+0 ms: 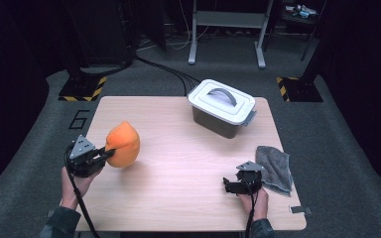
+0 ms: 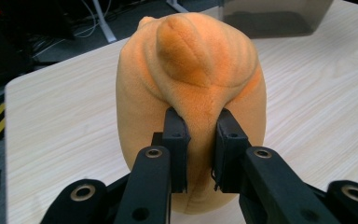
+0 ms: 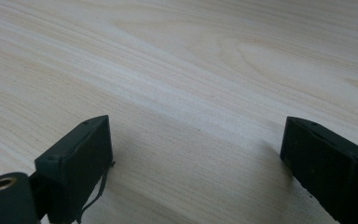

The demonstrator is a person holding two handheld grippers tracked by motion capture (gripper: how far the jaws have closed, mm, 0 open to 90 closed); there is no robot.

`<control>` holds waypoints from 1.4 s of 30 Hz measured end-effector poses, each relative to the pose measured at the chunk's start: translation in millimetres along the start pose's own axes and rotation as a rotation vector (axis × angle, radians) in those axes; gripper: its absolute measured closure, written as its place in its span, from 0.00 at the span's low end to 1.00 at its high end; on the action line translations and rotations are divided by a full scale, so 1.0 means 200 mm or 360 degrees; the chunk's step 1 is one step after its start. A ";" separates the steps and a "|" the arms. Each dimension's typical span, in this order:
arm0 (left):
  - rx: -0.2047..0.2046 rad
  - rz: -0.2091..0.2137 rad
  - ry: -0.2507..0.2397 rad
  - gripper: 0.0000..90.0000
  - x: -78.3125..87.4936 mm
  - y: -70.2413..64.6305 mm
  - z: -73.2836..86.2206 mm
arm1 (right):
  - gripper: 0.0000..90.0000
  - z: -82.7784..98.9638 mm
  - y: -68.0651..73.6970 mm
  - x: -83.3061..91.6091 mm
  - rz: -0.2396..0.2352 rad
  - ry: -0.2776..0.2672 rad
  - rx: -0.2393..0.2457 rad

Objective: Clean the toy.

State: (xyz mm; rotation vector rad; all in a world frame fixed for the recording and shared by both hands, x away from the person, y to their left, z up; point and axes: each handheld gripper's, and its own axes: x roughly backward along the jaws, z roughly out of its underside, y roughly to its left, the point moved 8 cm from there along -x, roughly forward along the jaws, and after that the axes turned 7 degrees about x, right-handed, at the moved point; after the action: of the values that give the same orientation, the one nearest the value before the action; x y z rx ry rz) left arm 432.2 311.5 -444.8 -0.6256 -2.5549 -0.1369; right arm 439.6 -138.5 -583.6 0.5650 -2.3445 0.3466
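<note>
The left gripper is squeezing the soft orange toy, at about nine o'clock on the table. The right gripper is waiting wide open, holding nothing. The lidded box, at one o'clock, is probably where the toy is going, and its lid is on.

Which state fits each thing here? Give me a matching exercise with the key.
1. orange plush toy
2. grey lidded plastic bin
3. grey folded cloth
4. right gripper

a. jaws wide apart over bare wood
b. lies at the table's right edge
c. pinched by the left gripper
d. stands closed at the table's far side

Pairs: 1-c, 2-d, 3-b, 4-a
</note>
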 end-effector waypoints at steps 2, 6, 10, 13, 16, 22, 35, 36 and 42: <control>-0.0003 -0.0028 0.0011 0.86 0.02 0.04 0.01 | 0.09 0.00 0.00 0.00 -0.0001 0.0000 0.0001; 0.0012 -0.0081 0.0013 0.86 0.06 0.09 0.03 | 0.09 0.00 0.00 0.00 -0.0003 0.0001 0.0006; 0.0000 -0.0164 0.0058 0.86 0.10 0.16 0.07 | 0.09 0.00 0.00 0.00 -0.0007 0.0001 0.0015; 0.0048 -0.0201 0.0062 0.86 0.13 0.23 0.11 | 0.09 0.00 0.00 0.00 -0.0006 0.0002 0.0015; 0.0024 -0.0255 0.0075 0.86 0.15 0.27 0.12 | 0.10 0.00 0.00 0.00 -0.0006 0.0001 0.0015; 0.0007 -0.0353 0.0121 0.86 0.17 0.34 0.16 | 0.10 0.00 0.00 0.00 -0.0005 0.0002 0.0016; 0.0028 -0.0304 0.0223 0.77 0.06 0.26 0.30 | 0.10 0.00 0.00 0.00 -0.0008 0.0000 0.0016; 0.0047 -0.0298 0.0217 0.73 0.06 0.25 0.30 | 0.10 0.00 0.00 0.00 -0.0008 0.0001 0.0016; 0.0175 -0.0278 0.0096 0.50 0.06 0.25 0.29 | 0.10 0.00 0.00 0.00 -0.0007 0.0000 0.0013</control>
State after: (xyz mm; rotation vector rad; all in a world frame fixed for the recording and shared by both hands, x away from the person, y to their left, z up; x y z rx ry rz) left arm 420.1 374.0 -490.1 -0.3509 -2.5357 -0.0728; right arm 439.4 -138.8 -583.4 0.5737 -2.3425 0.3546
